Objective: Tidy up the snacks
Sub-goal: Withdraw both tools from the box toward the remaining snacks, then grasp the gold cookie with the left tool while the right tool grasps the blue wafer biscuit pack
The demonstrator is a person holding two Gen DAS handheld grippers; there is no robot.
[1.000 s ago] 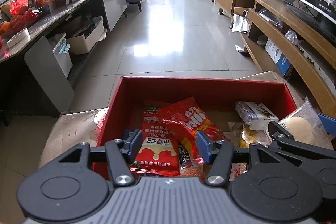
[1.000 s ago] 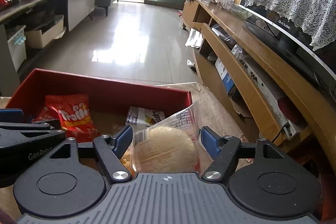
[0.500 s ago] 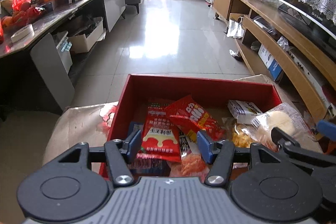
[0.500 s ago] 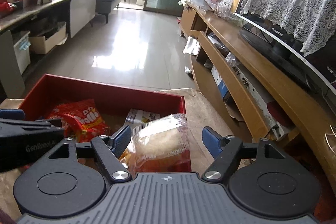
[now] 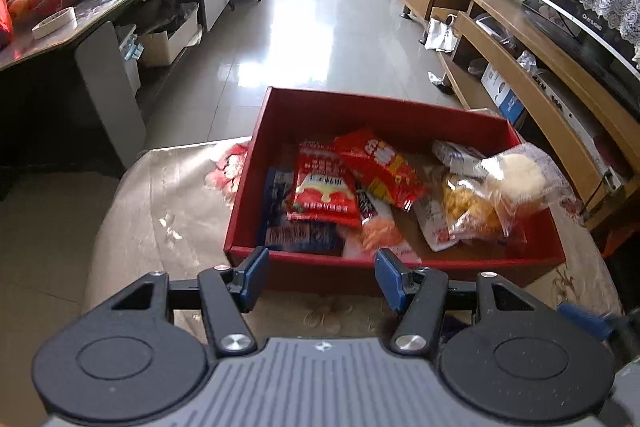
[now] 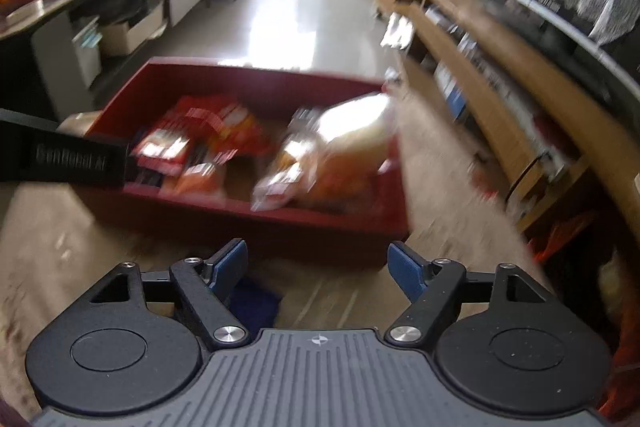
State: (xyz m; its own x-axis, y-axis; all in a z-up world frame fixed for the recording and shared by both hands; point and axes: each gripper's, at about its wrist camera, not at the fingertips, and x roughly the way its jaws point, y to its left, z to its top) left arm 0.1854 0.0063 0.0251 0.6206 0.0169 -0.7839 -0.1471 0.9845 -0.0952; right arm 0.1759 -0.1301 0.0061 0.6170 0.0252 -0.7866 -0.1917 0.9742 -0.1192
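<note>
snacks lie in a heap inside the red box, which sits on a table with a pale cloth. a red bag with white writing is near the left side of the box, a second red bag leans across it, and a clear bag with a pale round bun rests on top of the pile at the right, partly over the box's right wall. a yellow snack in a clear bag lies under the bun bag. the left gripper is on the near side of the box, its blue pads apart with nothing between them. the right gripper is also on the near side of the box, and its jaws have just been opening; they stand wide and nothing is between them. the right view is blurry, so small things there are hard to tell. it looks like the bun bag has just been dropped into the box, so that step seems done. the next move probably means looking for any snack not yet in the box, or going back in to push the bun bag fully inside so it does not slide off the wall. soft bags like these can slip, so a gentle pinch on a bag's edge would be best.
</note>
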